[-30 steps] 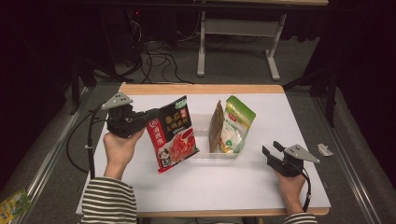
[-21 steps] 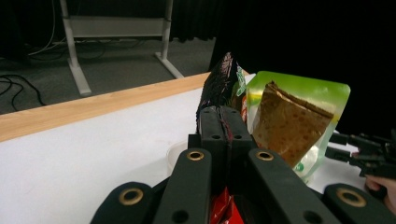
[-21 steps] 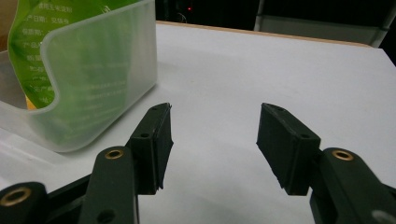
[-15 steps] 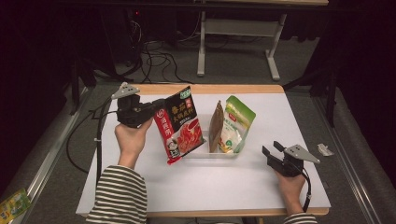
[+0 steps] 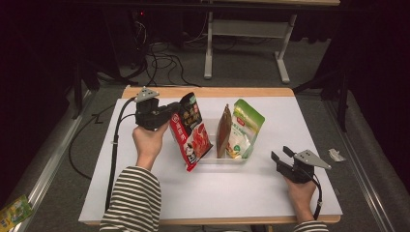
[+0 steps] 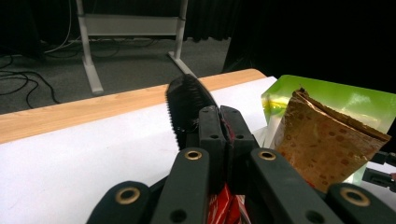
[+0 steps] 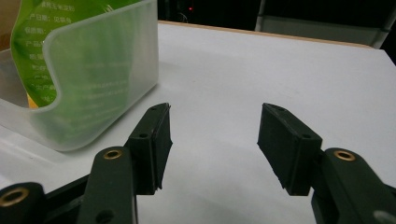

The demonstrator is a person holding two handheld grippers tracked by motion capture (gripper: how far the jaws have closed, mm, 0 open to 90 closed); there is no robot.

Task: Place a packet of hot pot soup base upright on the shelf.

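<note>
In the high view the left gripper (image 5: 169, 112) is clamped on the top edge of a red and black snack pouch (image 5: 191, 130), which hangs tilted above the white table (image 5: 145, 193), its lower corner just over the left end of a clear plastic bin (image 5: 220, 159). The print on the pouch is too small to read. In the left gripper view the jaws stand pressed together on the pouch's dark serrated top seal (image 6: 184, 100), and a sliver of red shows between the linkage arms at the bottom edge; the rest of the pouch is hidden behind the gripper's own body.

Inside the bin a brown pouch (image 5: 224, 131) and a green pouch (image 5: 244, 128) stand upright, leaning on each other. The bin's walls are so clear that its outline is hard to trace from above. The right gripper view shows one frosted wall of it (image 7: 93, 79), with the green pouch blurred behind it and cut off at the top.

The right gripper (image 5: 280, 157) rests on the table well to the right of the bin, its jaws apart with bare table between them. A striped sleeve (image 5: 130, 198) covers the left forearm.
</note>
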